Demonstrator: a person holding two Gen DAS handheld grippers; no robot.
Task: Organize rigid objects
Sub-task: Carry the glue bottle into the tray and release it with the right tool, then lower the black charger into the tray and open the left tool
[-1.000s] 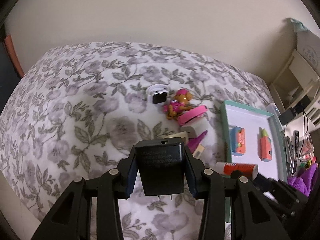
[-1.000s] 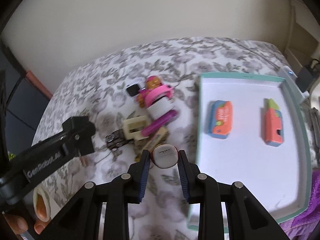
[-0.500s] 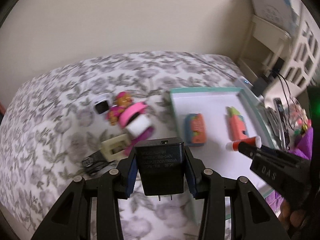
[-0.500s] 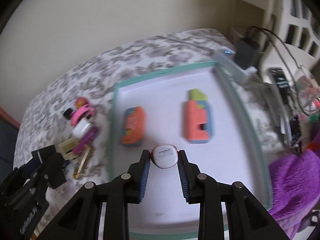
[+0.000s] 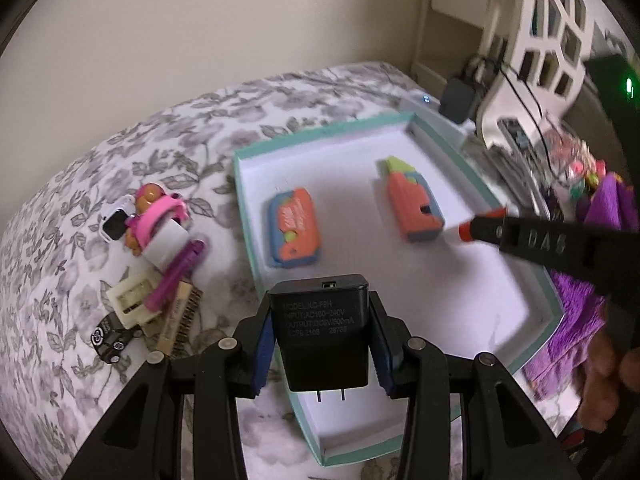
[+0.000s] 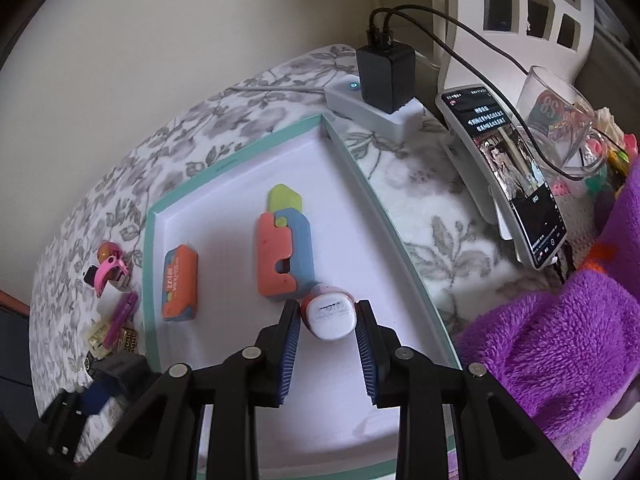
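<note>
My left gripper is shut on a black plug adapter and holds it above the near left corner of the teal-rimmed white tray. My right gripper is shut on a red and white glue stick, low over the tray, beside an orange and blue toy knife. An orange and blue eraser-like block also lies in the tray. In the left wrist view the right gripper reaches in from the right.
Loose items lie on the floral bedspread left of the tray: a pink toy figure, a purple pen, a cream block. A power strip with a charger, a phone, a glass and purple fleece stand right.
Both grippers moved right, from over the pile of loose items to over the tray. The right gripper lowered the glue stick next to the toy knife.
</note>
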